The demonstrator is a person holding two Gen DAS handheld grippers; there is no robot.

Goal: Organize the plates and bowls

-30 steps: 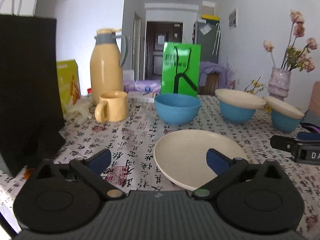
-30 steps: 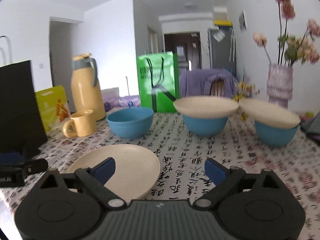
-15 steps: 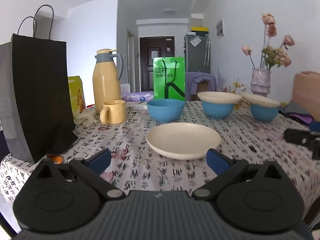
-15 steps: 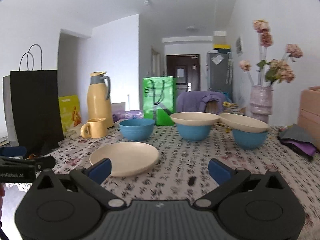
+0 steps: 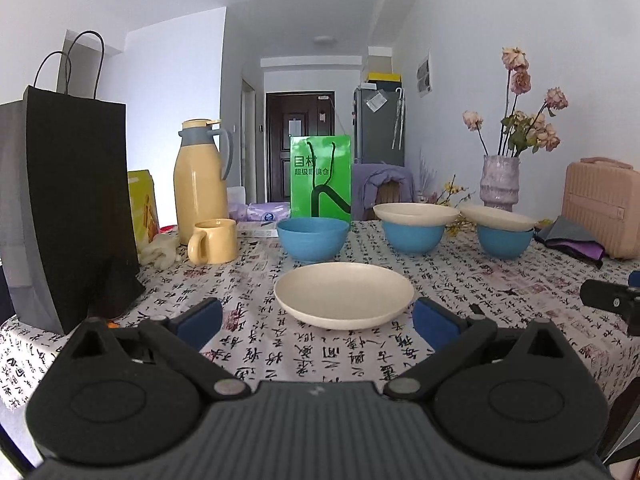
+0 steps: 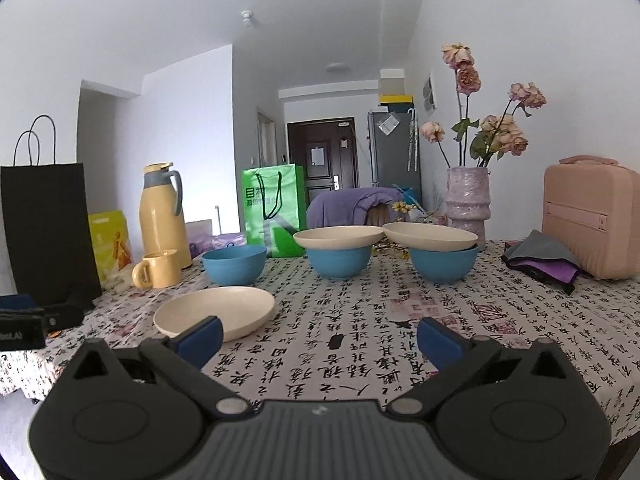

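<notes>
Both hand-held grippers are hovering empty at the near edge of the table (image 5: 500, 280), jaws spread wide: the left hand-held gripper (image 5: 316, 322) is facing the loose cream plate (image 5: 344, 294) at 12 o'clock, while the right hand-held gripper (image 6: 318, 340) is seeing that same plate (image 6: 214, 312) at 10 o'clock. The plate is lying flat on the calligraphy-print cloth, touching nothing.

The likely step is lifting it onto the uncovered blue bowl (image 5: 312, 238) just behind. Doing it well probably means closing the left jaws on the near rim, keeping the plate level, and setting it down centred so it does not slide.

Counted: three blue bowls, three cream plates. Two plates (image 6: 338, 238) (image 6: 430, 236) are already sitting on bowls (image 6: 338, 262) (image 6: 442, 264) at 1 o'clock.
</notes>
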